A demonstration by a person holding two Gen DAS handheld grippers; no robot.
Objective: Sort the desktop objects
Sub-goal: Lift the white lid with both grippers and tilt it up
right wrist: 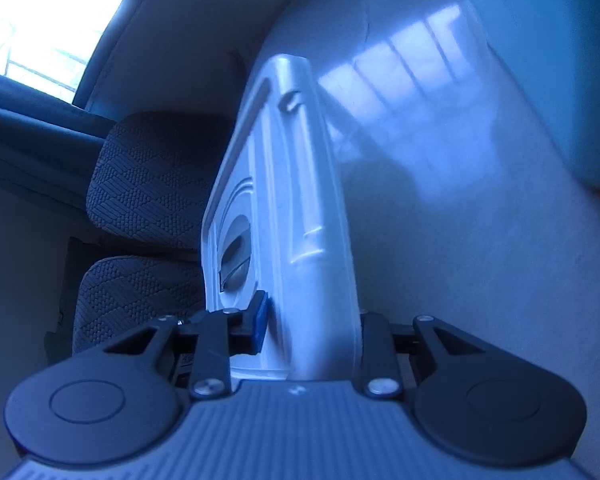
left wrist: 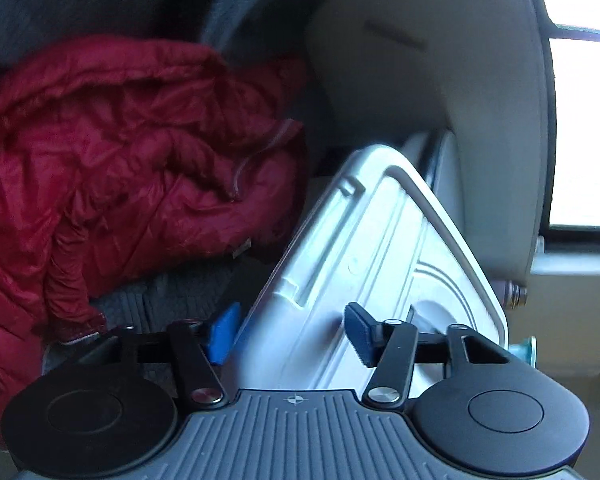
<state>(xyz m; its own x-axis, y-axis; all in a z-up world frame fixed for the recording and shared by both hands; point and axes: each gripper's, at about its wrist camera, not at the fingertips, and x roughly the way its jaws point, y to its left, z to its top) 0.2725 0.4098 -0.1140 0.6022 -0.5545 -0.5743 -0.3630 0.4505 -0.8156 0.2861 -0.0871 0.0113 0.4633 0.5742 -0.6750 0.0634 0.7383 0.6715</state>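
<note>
A white plastic box lid (left wrist: 364,248) with raised ribs and a round recessed handle is held up on edge between both grippers. My left gripper (left wrist: 290,338) is shut on one edge of the lid, one blue pad behind it and one dark pad (left wrist: 358,334) on its face. In the right wrist view the same lid (right wrist: 296,208) stands edge-on. My right gripper (right wrist: 312,330) is shut on its near edge; the left pad (right wrist: 260,320) presses the ribbed face and the right finger is hidden behind the lid.
A red puffer jacket (left wrist: 132,168) lies at the left on grey fabric. A pale curved chair back (left wrist: 432,92) and a bright window (left wrist: 588,128) are at the right. Patterned grey seat cushions (right wrist: 148,184) stand at the left, a pale wall (right wrist: 480,200) at the right.
</note>
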